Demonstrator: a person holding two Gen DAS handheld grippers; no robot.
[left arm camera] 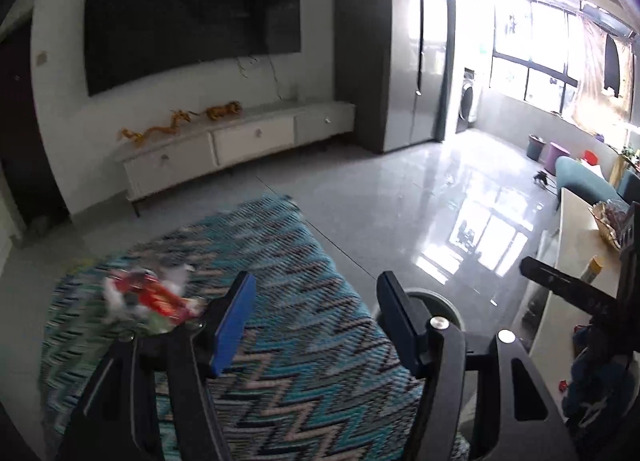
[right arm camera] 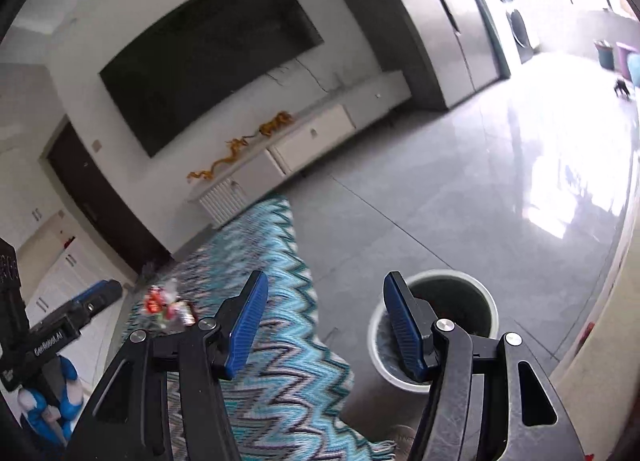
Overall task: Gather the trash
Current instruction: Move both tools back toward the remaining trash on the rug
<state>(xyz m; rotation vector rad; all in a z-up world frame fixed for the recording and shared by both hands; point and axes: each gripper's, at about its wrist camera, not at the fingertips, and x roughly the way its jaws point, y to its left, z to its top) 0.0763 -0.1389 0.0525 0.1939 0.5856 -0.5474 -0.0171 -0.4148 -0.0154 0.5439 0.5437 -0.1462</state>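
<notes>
A: On the rug (left arm camera: 280, 321), far left, sits the trash pile (left arm camera: 148, 297); blurred, wrappers probably; bin (right arm camera: 436, 325) stands off the rug's right edge.

B: Left gripper (left arm camera: 316, 321) and right gripper (right arm camera: 326, 325) both have jaws apart, empty; come down over the pile, then close.

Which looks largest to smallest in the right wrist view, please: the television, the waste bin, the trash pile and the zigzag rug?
1. zigzag rug, though nearness to the camera inflates it
2. television
3. waste bin, partly hidden behind a gripper finger
4. trash pile, clearly smallest
</notes>
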